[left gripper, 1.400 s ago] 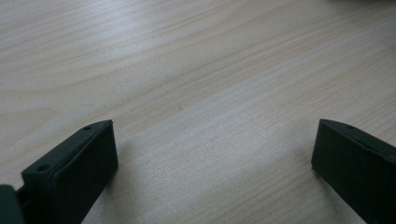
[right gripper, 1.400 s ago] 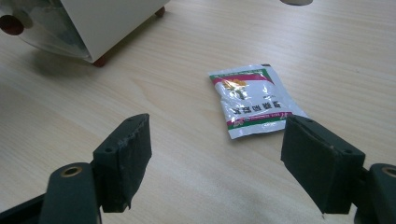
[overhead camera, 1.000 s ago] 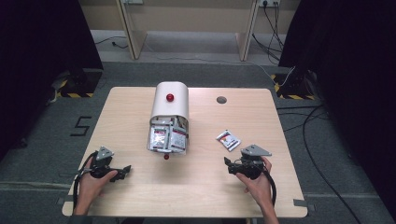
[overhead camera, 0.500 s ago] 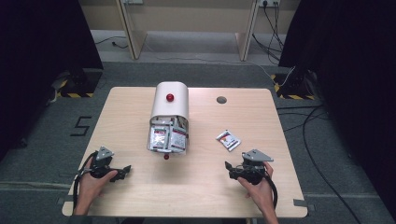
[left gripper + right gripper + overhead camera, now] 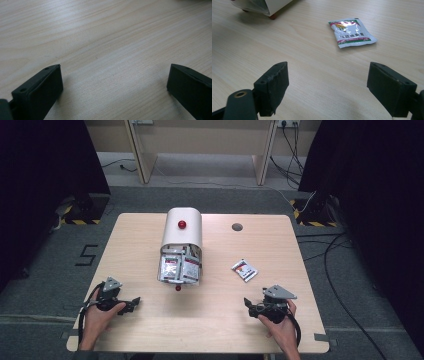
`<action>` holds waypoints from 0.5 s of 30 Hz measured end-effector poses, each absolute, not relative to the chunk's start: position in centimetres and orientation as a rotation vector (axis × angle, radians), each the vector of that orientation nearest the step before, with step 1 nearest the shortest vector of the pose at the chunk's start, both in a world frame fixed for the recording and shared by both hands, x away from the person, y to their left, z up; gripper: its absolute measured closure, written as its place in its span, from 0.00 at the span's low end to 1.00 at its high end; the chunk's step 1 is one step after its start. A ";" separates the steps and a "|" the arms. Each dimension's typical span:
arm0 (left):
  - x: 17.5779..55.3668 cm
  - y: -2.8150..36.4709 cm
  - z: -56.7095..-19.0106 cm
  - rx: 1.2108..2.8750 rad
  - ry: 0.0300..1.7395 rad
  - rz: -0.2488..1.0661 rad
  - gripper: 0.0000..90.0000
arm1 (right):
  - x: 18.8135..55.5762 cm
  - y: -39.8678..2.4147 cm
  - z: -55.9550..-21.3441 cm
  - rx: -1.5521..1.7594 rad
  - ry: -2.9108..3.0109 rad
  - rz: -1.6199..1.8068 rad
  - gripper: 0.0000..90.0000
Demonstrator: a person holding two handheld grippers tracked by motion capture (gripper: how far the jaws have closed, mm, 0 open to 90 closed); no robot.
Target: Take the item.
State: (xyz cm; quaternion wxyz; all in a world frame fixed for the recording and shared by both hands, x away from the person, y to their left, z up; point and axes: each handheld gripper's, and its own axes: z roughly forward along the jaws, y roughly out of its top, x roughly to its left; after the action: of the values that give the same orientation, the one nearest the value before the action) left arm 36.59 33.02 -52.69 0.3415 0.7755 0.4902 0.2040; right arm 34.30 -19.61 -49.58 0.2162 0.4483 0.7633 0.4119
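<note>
Right now both grippers rest low on the wooden table (image 5: 220, 330), one at each near corner. From the table's middle in the high view, the left gripper (image 5: 131, 303) lies at about eight o'clock, held by the person's left hand (image 5: 97, 317), and its jaws stand wide apart with bare wood between them, as the left gripper view shows (image 5: 113, 82). The right gripper (image 5: 249, 306) lies at about four o'clock, held by the right hand (image 5: 280, 327), a grey three-cornered plate on top of it. Its jaws are also spread wide and hold nothing; in the right gripper view (image 5: 328, 87) only table grain shows between them.

The loose sachet (image 5: 244, 270) lies flat on the table at roughly two o'clock from the middle, near the right gripper but apart from it. In the right gripper view the sachet (image 5: 351, 32) sits ahead of the jaws, toward one o'clock, white with red and green print; the print is too small to read.

At twelve o'clock from the middle stands the white dispenser box (image 5: 181, 235) with a red knob (image 5: 182, 224) on its curved top. Its open front faces the person and is packed with more sachets (image 5: 178, 267). A small red foot (image 5: 177, 288) shows at its near edge, and in the right gripper view the box corner (image 5: 262, 6) appears at eleven o'clock. A dark round hole (image 5: 237, 227) marks the table at one o'clock, near the far edge.
</note>
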 end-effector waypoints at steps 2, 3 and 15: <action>36.6 33.0 -52.7 2.017 1.275 0.531 0.00 | 34.2 -19.7 -49.7 1.243 2.114 1.140 0.21; 36.6 33.0 -52.7 2.017 1.275 0.531 0.00 | 34.0 -19.8 -49.8 1.247 2.114 1.136 0.21; 36.6 33.0 -52.7 2.017 1.275 0.531 0.00 | 33.1 -20.5 -50.9 1.259 2.132 1.139 0.21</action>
State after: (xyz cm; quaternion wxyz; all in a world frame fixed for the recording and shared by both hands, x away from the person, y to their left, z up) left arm 36.59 33.02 -52.69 0.3415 0.7755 0.4902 0.2041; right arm 33.07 -20.54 -50.91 0.2066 0.4521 0.7653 0.4089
